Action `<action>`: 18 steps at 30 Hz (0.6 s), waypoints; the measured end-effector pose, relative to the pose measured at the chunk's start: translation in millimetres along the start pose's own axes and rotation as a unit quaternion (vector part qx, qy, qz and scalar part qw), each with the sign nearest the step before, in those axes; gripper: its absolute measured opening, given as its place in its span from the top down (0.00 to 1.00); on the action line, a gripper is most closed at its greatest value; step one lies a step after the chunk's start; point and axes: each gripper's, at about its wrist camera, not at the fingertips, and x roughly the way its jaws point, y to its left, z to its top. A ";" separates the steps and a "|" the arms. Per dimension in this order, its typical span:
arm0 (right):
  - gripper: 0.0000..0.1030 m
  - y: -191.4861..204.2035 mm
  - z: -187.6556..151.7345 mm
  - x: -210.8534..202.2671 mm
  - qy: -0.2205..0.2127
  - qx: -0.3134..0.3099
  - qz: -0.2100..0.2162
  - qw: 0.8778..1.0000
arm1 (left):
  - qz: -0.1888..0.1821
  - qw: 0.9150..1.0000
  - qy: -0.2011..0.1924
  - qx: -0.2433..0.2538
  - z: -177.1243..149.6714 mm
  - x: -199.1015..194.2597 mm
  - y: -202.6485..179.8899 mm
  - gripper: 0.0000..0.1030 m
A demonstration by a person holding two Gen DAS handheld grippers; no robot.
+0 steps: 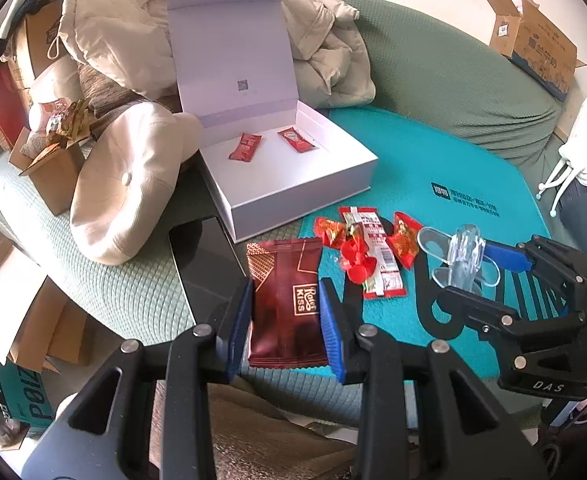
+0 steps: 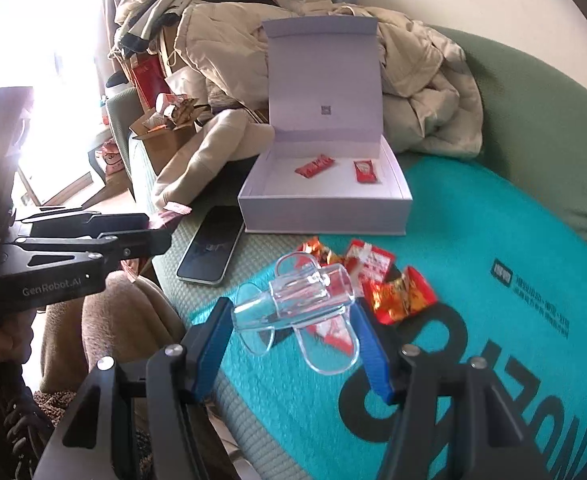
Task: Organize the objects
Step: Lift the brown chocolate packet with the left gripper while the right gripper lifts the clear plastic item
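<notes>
**Both grippers clamped on stuff, box half filled**

Left gripper (image 1: 285,312) comes in low over the sofa seat with its blue pads pinched on the sides of a dark red wafer packet (image 1: 283,300), held flat and lengthwise. Right gripper (image 2: 293,340) reaches in from the right, fingers squeezed on a clear plastic holder (image 2: 293,300) just above the teal bag (image 2: 493,320). Behind it sits a little pile of red snack wrappers (image 2: 373,280). White gift box (image 1: 293,176) stands further back with its lid propped open, two small red sachets (image 1: 271,144) lying apart on its floor. Black phone (image 2: 211,250) lies just left of the box.
</notes>
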 end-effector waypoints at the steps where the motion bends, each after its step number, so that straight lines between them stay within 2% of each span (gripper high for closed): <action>1: 0.41 0.3 2.1 -0.1 -0.001 -0.002 0.000 1.000 | -0.001 1.000 0.000 0.001 2.3 1.2 0.4 0.69; 18: 0.41 -11.7 45.1 26.3 -0.005 -0.015 -0.001 1.000 | -0.015 1.000 0.017 0.016 45.1 34.7 6.0 0.69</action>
